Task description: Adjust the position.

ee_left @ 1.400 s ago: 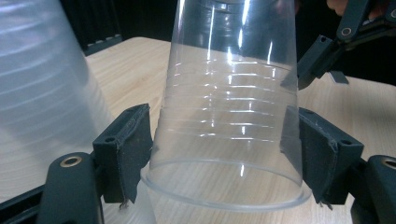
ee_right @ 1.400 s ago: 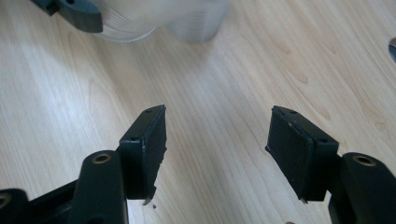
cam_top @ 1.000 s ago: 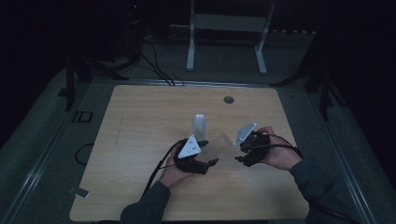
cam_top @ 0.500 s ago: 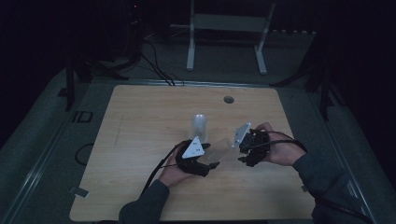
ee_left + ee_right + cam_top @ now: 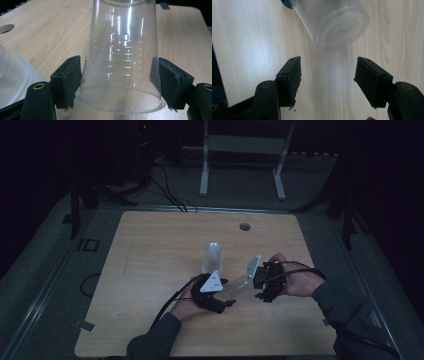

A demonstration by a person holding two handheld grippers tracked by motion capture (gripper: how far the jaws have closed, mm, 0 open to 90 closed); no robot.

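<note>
Right now the left gripper [image 5: 117, 82] has its two black pads [image 5: 71, 80] pressed against the sides of a clear plastic cup [image 5: 122, 62], one on each side near the rim, so the cup is clamped between them. In the left gripper view the cup's open rim faces the camera and its ribbed wall runs away over the wooden table [image 5: 50, 37]. A second, cloudier cup [image 5: 12, 75] sits just beside the left jaw at the edge of that view, and a round hole in the tabletop [image 5: 6, 28] shows farther off.

In the high view the left gripper [image 5: 220, 292] lies low over the table [image 5: 150, 250] near its middle, the person's left hand [image 5: 187, 302] wrapped around it, and the held cup [image 5: 239, 286] stretches across towards the right gripper [image 5: 260, 282]. A cloudy cup [image 5: 211, 257] stands upside down on the table just behind the left gripper.

The right gripper [image 5: 328, 80] has its jaws wide apart with nothing between them but bare wood. Just ahead of them, in the right gripper view, the closed bottom of the clear cup [image 5: 337, 22] points at the camera, near the pads yet apart from them. The right hand [image 5: 295, 280] holds that gripper level, facing the left one.
</note>
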